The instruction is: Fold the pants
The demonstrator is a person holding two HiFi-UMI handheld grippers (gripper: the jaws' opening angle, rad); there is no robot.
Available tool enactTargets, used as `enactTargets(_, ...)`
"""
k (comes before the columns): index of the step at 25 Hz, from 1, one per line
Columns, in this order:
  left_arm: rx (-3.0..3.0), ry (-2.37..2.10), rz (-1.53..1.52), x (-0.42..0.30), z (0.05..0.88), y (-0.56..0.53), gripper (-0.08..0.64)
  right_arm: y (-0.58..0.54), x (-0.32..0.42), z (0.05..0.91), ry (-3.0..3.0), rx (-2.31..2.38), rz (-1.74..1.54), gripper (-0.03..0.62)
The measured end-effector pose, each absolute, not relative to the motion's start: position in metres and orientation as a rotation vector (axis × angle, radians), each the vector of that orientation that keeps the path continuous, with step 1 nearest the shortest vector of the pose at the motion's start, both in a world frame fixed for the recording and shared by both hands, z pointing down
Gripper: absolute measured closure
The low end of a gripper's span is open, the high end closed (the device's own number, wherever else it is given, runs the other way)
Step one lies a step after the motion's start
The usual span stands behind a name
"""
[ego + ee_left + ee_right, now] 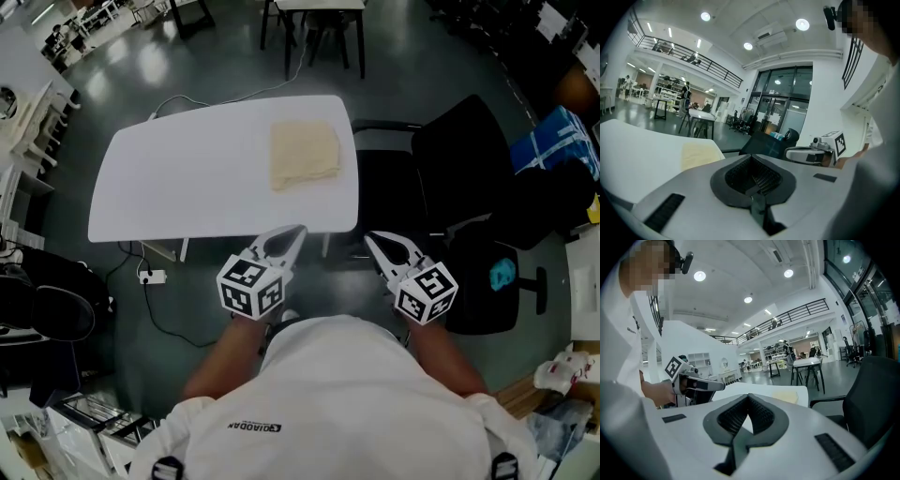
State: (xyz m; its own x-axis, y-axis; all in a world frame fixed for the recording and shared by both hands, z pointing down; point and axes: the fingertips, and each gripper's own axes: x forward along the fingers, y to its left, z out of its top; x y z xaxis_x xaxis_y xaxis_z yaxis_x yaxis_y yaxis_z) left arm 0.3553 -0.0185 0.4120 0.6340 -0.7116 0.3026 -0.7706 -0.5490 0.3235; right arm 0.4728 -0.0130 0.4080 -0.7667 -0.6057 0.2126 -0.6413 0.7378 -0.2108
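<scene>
The folded pants (305, 155) lie flat near the far right corner of the tabletop (187, 187). The left gripper (296, 231) and the right gripper (371, 238) are both closed and empty, and both are positioned just off the tabletop's near edge.

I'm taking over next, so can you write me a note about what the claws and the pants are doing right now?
Left claw: shut, empty, held in the air just short of the table's near edge.
Right claw: shut, empty, beside it.
Pants: folded into a compact square on the white table, towards its right end.
Done: the fold looks finished.
Left: probably nothing, maybe a quick tidy.
</scene>
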Motion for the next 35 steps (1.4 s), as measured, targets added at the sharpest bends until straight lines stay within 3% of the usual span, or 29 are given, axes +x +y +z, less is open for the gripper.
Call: enactTargets(35, 2.431, -1.221, 0.327, 0.395, 0.420, 0.004, 0.532, 0.011, 0.506, 0.425, -2.826, 0.974, 0.470, 0.574)
